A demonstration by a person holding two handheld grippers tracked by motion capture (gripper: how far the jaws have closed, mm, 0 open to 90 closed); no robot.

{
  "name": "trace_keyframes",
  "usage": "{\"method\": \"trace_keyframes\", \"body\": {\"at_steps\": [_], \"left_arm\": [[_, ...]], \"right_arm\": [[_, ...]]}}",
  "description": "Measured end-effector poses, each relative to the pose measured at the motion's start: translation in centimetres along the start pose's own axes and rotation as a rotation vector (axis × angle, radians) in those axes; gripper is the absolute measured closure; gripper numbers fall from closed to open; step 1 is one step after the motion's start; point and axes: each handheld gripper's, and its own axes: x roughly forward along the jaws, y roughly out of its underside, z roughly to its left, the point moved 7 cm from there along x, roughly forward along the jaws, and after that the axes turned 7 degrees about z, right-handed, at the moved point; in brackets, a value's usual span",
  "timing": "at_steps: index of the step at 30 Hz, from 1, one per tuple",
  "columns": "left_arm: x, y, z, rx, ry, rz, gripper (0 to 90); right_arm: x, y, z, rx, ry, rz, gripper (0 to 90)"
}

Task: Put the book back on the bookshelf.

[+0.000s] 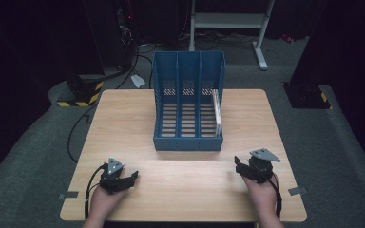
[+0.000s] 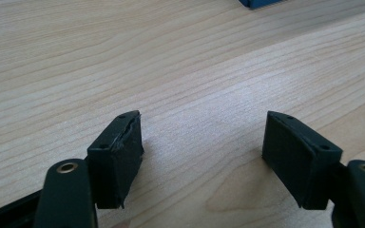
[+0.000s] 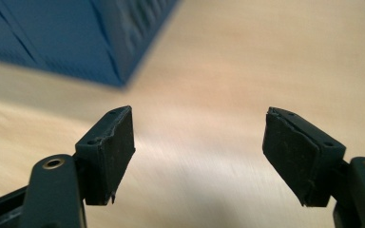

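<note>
The blue file rack [image 1: 188, 102] stands upright at the centre of the counter [image 1: 123, 123], its 3 compartments opening toward the person. A flat white item [image 1: 216, 113], too thin to identify, stands on edge in the right compartment, against the rack's 3 o'clock wall; the other 2 compartments appear empty.

The right tongs [image 1: 240, 167] sit at 5 o'clock from the rack, apart from it, jaws spread with nothing between them. In the right gripper view the right tongs [image 3: 199, 142] face a rack corner at 10 o'clock. The left tongs [image 1: 132, 178] rest at 7 o'clock, jaws spread over bare wood and holding nothing.

Judged step: insertion complete, both hands parked near the counter's near edge. Any next move calls for a fresh item to be presented, or for the tongs to stay parked.
</note>
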Motion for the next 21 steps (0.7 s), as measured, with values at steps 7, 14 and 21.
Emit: {"method": "trace_keyframes", "body": {"at_steps": [7,14,21], "left_arm": [[0.0,0.0,0.0,-0.004,0.000,-0.003,29.5],[0.0,0.0,0.0,-0.004,0.001,-0.002,29.5],[0.0,0.0,0.0,-0.004,0.001,-0.002,29.5]], "right_arm": [[0.9,3.3,-1.6,0.012,0.030,0.095,24.7],[1.8,3.6,-2.3,0.047,0.037,0.134,15.5],[1.7,3.7,-2.2,0.059,0.045,0.139,15.8]]}}
